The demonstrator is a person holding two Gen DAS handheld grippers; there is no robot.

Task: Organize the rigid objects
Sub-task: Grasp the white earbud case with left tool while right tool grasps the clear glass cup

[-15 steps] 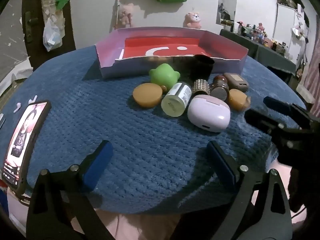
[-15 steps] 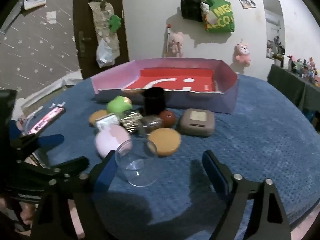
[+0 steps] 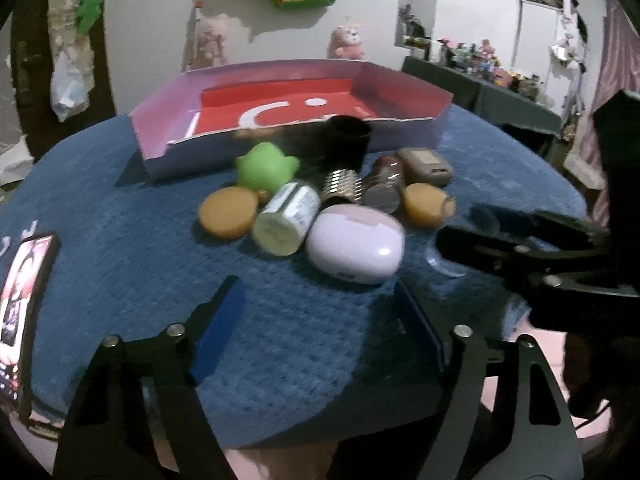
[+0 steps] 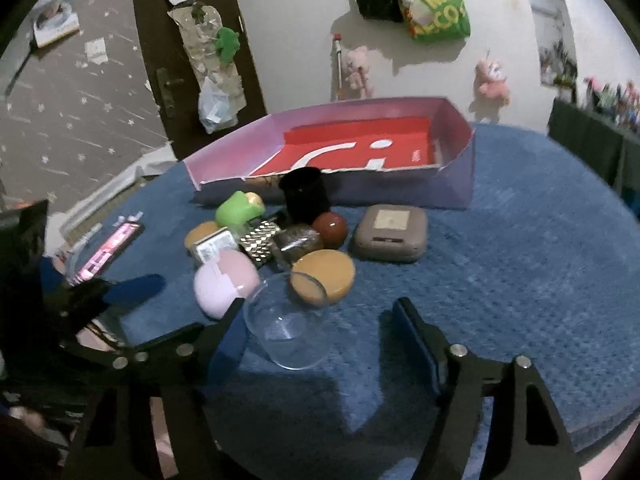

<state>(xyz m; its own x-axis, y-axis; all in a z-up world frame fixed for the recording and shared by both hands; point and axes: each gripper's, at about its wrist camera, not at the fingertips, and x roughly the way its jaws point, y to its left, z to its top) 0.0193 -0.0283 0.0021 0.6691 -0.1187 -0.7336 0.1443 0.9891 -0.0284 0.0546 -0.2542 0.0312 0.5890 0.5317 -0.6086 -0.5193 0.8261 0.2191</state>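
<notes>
A cluster of small objects lies on the blue cloth in front of an open box [image 3: 152, 148] [image 4: 456, 184] with pink walls and a red floor. Among them are a lilac case [image 3: 356, 244] [image 4: 224, 280], white jar [image 3: 288, 218], green toy [image 3: 266, 168] [image 4: 236, 208], black cup [image 3: 348, 140] [image 4: 304, 192], orange discs [image 3: 228, 214] [image 4: 324, 276] and a taupe case [image 3: 426, 166] [image 4: 390, 232]. My left gripper [image 3: 320, 328] is open just short of the lilac case, holding nothing. A clear glass cup [image 4: 288, 320] lies between the open fingers of my right gripper [image 4: 320, 332], close to the left finger.
A lit phone [image 3: 24, 308] [image 4: 108, 248] lies near the table's left edge. My right gripper's arm [image 3: 520, 248] reaches in beside the lilac case. Bare blue cloth [image 4: 540, 260] stretches to the right of the pile. Shelves of small figures stand beyond the table at right.
The left gripper has come closer to the pile and swung right, so the lilac case now sits nearer its fingers. The right gripper has barely moved around the glass cup.
</notes>
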